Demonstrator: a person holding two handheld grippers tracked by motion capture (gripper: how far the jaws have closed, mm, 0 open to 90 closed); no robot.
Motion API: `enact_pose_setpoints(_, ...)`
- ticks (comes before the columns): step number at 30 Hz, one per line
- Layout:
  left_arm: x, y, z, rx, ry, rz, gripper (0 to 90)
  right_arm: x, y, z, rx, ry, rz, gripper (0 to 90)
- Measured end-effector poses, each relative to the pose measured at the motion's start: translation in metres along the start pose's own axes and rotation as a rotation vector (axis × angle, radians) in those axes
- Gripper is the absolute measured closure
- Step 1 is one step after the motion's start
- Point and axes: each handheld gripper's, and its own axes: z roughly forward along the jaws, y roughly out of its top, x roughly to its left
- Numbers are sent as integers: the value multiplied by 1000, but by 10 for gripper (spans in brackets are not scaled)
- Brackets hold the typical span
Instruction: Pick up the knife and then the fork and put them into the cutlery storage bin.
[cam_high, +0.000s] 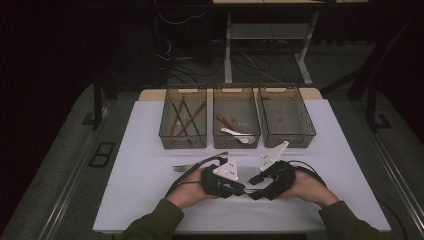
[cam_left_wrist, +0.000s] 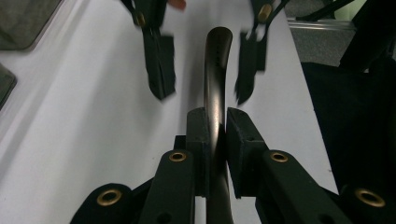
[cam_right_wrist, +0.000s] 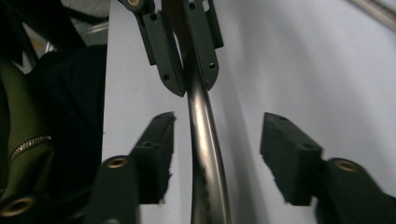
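While left tool (cam_left_wrist: 215, 135) clamps metal handle (cam_left_wrist: 215, 79) | handle between right tool (cam_right_wrist: 215, 140) parted pads, untouched

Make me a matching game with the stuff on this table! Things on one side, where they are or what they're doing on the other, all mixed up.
Things:
1. left gripper
2. right gripper
3. wooden sticks
4. right-hand bin

States or places:
A. lying in the left-hand bin
B. nothing inside it that can be seen
C. fingers shut on the metal handle
D. fingers apart, one on each side of the handle, not touching it

Pairs: 1-C, 2-D, 3-A, 4-B
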Motion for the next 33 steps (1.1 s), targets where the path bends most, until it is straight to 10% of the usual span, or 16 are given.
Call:
enact_pose_setpoints(6, -1, 1, 1, 3, 1, 6, 794, -1, 3, 9, 49, 60, -13, 753)
enact_pose_setpoints(14, 3, 1, -2, -19, -12, 9, 890, 3, 3, 10, 54, 38, -73, 827)
enact_pose_setpoints(33, 6, -25, -37, -150, 127, -179, 494, -11, -10, -20, -8, -135, -26, 827)
